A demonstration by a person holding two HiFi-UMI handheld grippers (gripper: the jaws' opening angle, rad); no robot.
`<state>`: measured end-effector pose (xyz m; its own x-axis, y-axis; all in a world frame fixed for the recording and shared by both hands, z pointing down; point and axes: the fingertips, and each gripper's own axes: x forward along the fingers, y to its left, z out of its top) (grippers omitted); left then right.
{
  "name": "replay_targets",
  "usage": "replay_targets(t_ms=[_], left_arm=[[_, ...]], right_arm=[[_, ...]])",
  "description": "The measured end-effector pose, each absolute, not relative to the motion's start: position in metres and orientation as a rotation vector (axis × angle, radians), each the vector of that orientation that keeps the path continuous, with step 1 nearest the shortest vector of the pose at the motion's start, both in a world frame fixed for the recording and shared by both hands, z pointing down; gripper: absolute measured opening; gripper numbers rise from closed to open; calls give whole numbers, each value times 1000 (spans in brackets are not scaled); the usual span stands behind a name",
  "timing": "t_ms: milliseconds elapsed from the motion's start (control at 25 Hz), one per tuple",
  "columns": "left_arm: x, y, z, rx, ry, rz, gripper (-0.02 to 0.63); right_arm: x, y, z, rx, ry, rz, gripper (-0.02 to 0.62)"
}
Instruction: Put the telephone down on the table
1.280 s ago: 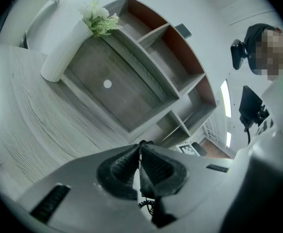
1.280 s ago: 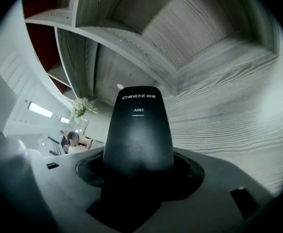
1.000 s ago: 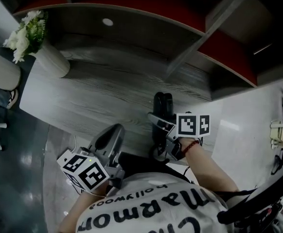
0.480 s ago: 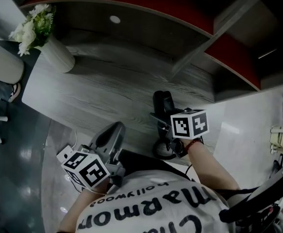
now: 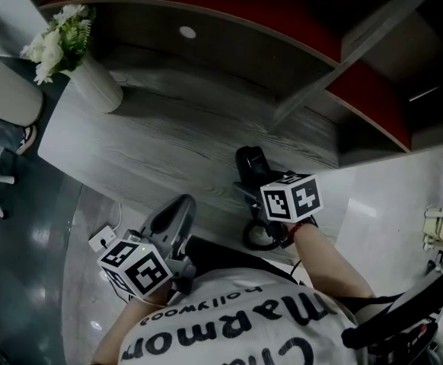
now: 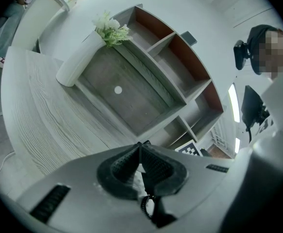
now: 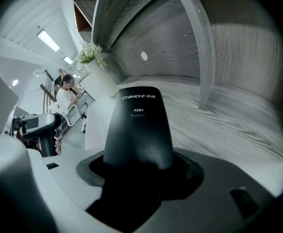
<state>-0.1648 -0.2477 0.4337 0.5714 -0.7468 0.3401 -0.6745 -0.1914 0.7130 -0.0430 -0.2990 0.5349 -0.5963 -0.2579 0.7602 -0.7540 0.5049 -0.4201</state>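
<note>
The black telephone handset (image 5: 250, 163) stands lengthwise between the jaws of my right gripper (image 5: 256, 198), which is shut on it over the near edge of the grey wood-grain table (image 5: 168, 135). In the right gripper view the telephone (image 7: 139, 125) fills the space between the jaws of the right gripper (image 7: 139, 176) and points toward the table top (image 7: 238, 115). I cannot tell whether it touches the wood. My left gripper (image 5: 173, 216) hangs low at the left, off the table's edge. The jaws of the left gripper (image 6: 140, 148) are shut with nothing between them.
A white vase of white flowers (image 5: 92, 86) stands at the table's far left. Behind the table runs a curved shelf unit with red back panels (image 5: 313, 29) and a slanted divider (image 5: 336, 71). A white counter (image 5: 389, 219) lies to the right. A white charger and cable (image 5: 103, 238) lie on the floor.
My right gripper has turned and shifted a little left with the telephone still in it. The left gripper has hardly moved.
</note>
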Motion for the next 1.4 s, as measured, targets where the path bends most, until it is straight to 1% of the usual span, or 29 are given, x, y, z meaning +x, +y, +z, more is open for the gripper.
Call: replay_targets(t_ms=[1400], left_arm=[[-176,-249,442,1858,-1194,-118,23]], right_arm=[[-43,-305,559,668,-1963,703,279]])
